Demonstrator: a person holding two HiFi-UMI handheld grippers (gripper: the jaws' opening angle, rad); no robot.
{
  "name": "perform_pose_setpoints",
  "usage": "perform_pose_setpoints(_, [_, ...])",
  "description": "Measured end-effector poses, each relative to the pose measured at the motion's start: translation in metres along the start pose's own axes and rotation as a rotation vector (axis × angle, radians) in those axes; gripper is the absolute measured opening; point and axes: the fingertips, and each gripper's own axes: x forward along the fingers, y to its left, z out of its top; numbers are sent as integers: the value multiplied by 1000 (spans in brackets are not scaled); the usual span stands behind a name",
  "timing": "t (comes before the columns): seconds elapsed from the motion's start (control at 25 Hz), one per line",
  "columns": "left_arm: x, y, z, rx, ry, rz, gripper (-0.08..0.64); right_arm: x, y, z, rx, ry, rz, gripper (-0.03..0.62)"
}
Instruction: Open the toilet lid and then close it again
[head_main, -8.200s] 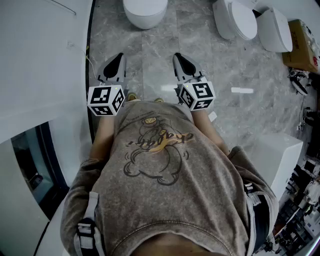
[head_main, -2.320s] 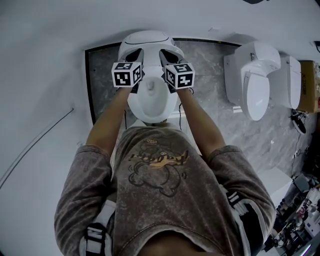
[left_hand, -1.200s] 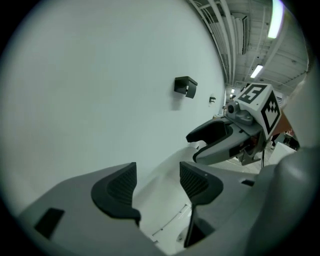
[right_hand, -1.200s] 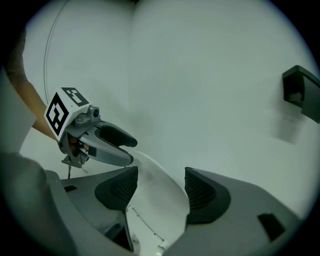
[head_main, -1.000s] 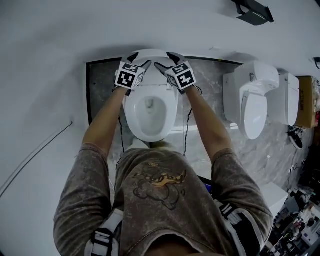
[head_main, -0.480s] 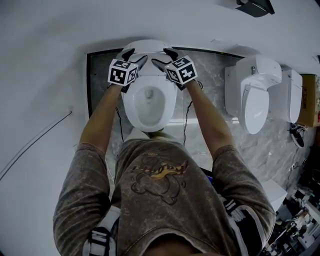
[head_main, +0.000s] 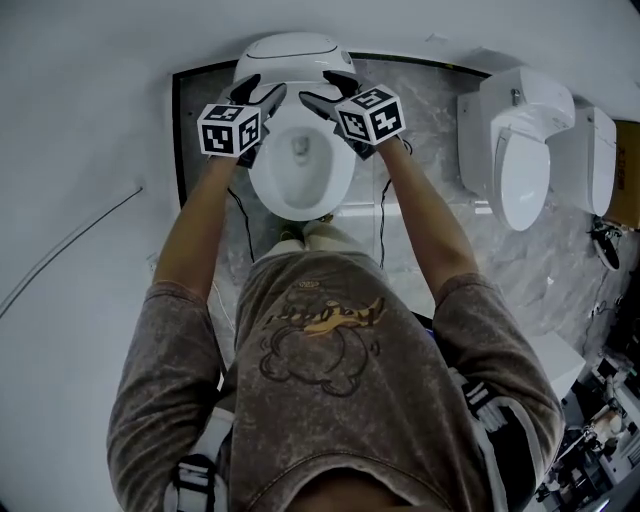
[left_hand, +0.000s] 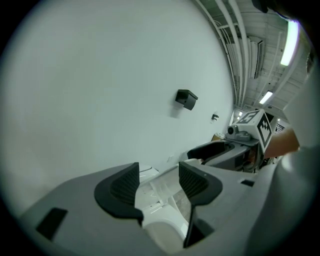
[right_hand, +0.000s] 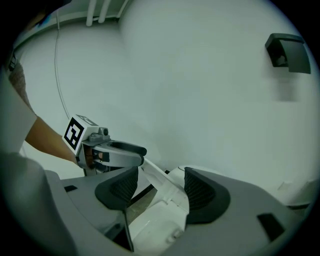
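Note:
The white toilet has its bowl (head_main: 300, 165) uncovered, and its lid (head_main: 290, 48) stands raised at the back, tilted forward. My left gripper (head_main: 258, 92) holds the lid's left rim and my right gripper (head_main: 325, 92) holds its right rim, both above the back of the bowl. In the left gripper view the lid (left_hand: 156, 192) fills the narrow gap of my left gripper (left_hand: 157, 182). In the right gripper view the lid's rim (right_hand: 157, 181) runs through my right gripper (right_hand: 160, 187) toward the other gripper (right_hand: 112, 150).
A white wall rises right behind the toilet, with a black box (right_hand: 286, 51) mounted on it. A second toilet (head_main: 520, 150) and a third (head_main: 600, 150) stand to the right on the marble floor (head_main: 440, 110). A cord (head_main: 382, 220) hangs beside the bowl.
Over the last second both grippers came forward from the top of the upright lid, and the lid tips toward the bowl, showing more of its outer dome.

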Motion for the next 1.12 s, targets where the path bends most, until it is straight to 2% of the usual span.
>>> perform_pose_setpoints(0.28, [-40, -24, -33, -61, -73, -48, 228, -20, 36, -30, 121, -43, -73, 285])
perform_pose_setpoints(0.4, [-59, -41, -59, -80, -85, -81, 215, -34, 57, -54, 157, -49, -92, 285])
perform_pose_setpoints(0.56, [-99, -59, -127, -103, -45, -111, 202, -38, 108, -113, 157, -9, -118, 285])
perform_pose_setpoints(0.64, [-105, -72, -152, -106, -19, -118, 202, -44, 119, -139, 176, 6, -129, 285])
perform_pose_setpoints(0.92, [-97, -90, -195, -138, 57, -100, 190, -51, 118, -183, 245, 52, -115, 285])
perform_pose_setpoints(1.12, [-116, -105, -284, -116, 100, -84, 176, -43, 156, -264, 248, 102, -114, 285])
